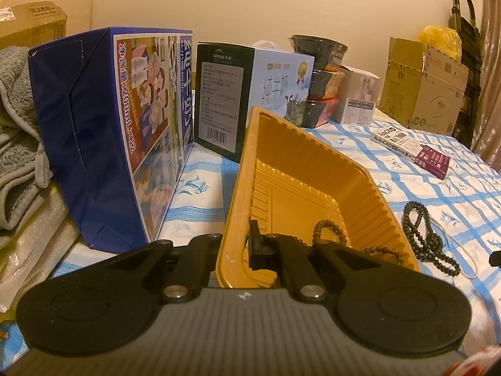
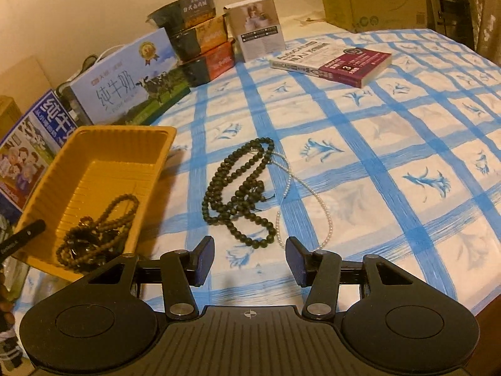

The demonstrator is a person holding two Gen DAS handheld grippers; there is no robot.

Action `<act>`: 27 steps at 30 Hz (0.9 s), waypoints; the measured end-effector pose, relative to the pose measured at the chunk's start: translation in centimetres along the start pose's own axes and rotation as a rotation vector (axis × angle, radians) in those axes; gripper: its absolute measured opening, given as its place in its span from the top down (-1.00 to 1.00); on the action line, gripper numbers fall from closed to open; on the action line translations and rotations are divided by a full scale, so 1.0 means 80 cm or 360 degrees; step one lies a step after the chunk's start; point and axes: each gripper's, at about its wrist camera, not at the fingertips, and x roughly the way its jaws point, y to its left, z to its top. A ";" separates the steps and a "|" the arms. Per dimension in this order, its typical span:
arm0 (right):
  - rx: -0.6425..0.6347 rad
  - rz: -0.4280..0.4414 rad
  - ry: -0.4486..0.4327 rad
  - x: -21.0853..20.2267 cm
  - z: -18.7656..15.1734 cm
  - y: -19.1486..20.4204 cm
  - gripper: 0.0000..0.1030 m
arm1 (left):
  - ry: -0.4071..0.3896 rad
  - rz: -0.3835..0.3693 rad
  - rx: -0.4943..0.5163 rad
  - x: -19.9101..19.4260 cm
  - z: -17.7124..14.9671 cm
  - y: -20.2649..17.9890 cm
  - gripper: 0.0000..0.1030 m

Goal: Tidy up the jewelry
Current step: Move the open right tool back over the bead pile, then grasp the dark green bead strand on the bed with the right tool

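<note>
My left gripper [image 1: 241,244] has its fingers clamped on the yellow tray's [image 2: 103,144] near wall with brown beads [image 2: 103,222] already inside, while dark beads [image 2: 241,188] and pearl strand [image 2: 310,194] wait just beyond my half-open right gripper [image 2: 249,261].

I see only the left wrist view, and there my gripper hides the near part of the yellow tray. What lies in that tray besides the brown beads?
Observer: Next to the brown beads, the yellow tray holds a darker clump of beads at its near end.
Operator: And the right gripper, is it open? I see only its tip.
Observer: The right gripper is open with nothing between its fingers. It is just short of the dark bead necklace and the pearl strand, which both lie on the cloth.
</note>
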 end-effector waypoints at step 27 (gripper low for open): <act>-0.0533 0.0028 0.0024 0.112 0.019 0.060 0.04 | 0.0025 0.0010 0.0006 0.004 -0.002 0.003 0.90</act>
